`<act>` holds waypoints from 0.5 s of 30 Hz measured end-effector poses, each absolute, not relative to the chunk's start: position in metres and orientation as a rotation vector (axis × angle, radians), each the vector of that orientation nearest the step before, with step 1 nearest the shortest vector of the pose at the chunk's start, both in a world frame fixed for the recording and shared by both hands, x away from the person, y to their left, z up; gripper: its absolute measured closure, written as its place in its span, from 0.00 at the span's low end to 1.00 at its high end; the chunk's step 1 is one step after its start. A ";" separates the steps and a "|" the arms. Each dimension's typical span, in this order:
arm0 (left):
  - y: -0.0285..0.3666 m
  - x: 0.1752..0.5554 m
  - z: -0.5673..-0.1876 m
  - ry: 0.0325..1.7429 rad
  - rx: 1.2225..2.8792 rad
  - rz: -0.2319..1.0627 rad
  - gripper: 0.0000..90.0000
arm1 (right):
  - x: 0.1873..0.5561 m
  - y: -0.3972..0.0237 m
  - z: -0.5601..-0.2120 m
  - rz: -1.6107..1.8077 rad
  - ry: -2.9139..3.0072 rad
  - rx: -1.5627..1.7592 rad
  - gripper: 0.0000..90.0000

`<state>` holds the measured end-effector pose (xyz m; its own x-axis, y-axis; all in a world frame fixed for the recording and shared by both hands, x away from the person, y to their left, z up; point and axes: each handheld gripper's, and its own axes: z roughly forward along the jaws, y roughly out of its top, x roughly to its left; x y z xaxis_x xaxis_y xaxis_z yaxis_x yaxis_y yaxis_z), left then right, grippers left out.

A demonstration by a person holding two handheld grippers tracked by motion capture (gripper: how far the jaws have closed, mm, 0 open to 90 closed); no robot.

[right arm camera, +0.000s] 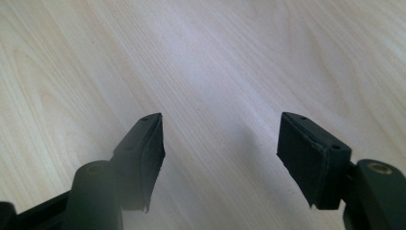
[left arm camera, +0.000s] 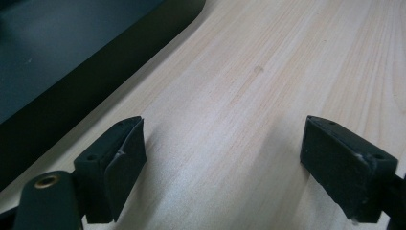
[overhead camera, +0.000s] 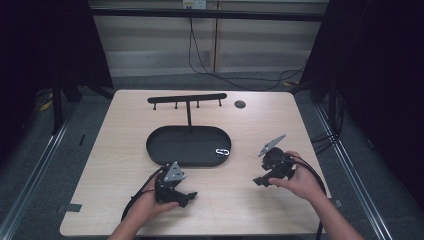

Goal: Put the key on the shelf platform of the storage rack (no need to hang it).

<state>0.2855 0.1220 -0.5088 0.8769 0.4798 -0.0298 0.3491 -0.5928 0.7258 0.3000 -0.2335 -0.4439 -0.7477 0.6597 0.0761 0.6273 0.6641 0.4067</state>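
Two grippers, left gripper (overhead camera: 176,192) and right gripper (overhead camera: 267,172), we hold wide open, empty, near table's (overhead camera: 260,125) front edge. Small metal clip (overhead camera: 222,151) lies in oval tray's (overhead camera: 165,155) right end, between both; which nearer, cannot tell.

One pale wooden surface (overhead camera: 120,165) fills the middle of the frame. On it sits one black oval tray (overhead camera: 165,145) at centre, one small metal clip (overhead camera: 222,151) inside its right end, and one black T-shaped rack (overhead camera: 187,99) with four pegs above. Two grippers, left gripper (overhead camera: 190,197) and right gripper (overhead camera: 261,180), sit lower down, each held by one hand.
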 end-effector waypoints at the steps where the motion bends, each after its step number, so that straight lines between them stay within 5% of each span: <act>1: 0.122 0.286 -0.509 0.594 2.261 0.215 0.17 | 0.300 -0.234 -0.444 0.638 2.794 1.083 0.37; 15: 0.122 0.286 -0.509 0.594 2.262 0.215 0.17 | 0.292 -0.252 -0.450 0.648 2.775 1.128 0.37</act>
<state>0.2855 0.1220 -0.5088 0.8768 0.4800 -0.0300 0.3492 -0.5926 0.7259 0.2918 -0.2519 -0.4499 -0.7264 0.6819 0.0858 0.6493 0.6400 0.4108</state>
